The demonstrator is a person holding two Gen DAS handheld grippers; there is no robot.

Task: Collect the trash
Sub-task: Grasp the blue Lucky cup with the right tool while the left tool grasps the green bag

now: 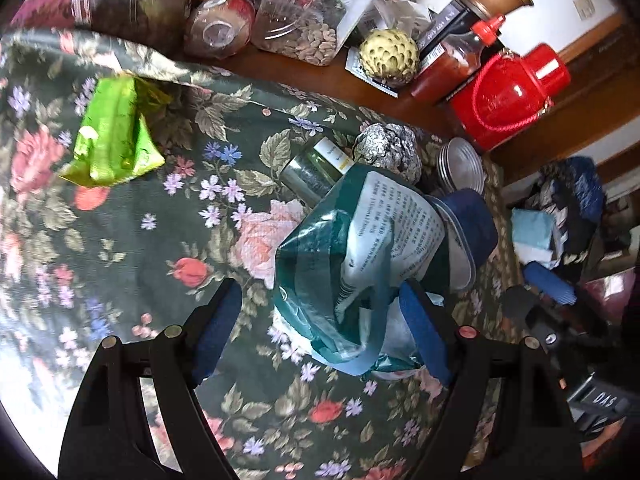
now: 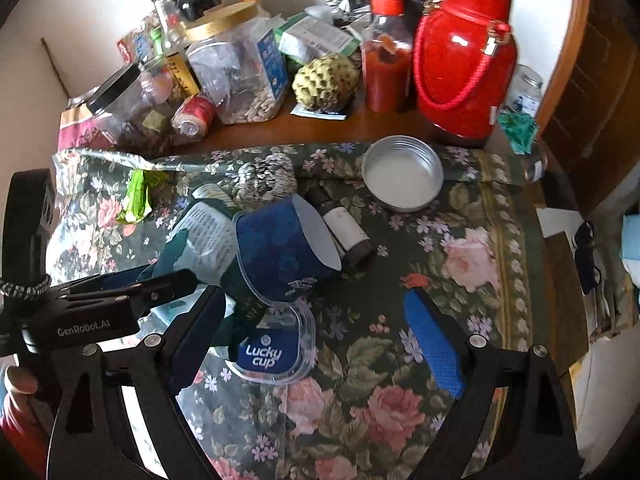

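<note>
1. Left wrist view: the teal bag (image 1: 352,264) lies crumpled on the counter (image 1: 120,240), just ahead between the left gripper (image 1: 320,320)'s spread fingers, nothing pinched.
2. The right gripper (image 2: 316,332), fingers spread and empty, straddles the blue cup (image 2: 280,240), tipped over, lid toward it.
3. The cup's contents are hidden.

Left gripper (image 1: 320,328) was hanging wide open over the floral tablecloth (image 1: 132,240), its right pad against a crumpled teal bag (image 1: 340,264) that sat partly between the jaws. Just behind the bag lay a blue cup (image 1: 470,228) on its side, a foil ball (image 1: 390,148) and a small bottle (image 1: 316,168). A crushed green wrapper (image 1: 112,136) sat well apart to the left, with a red flask (image 1: 508,96) at the back.
</note>
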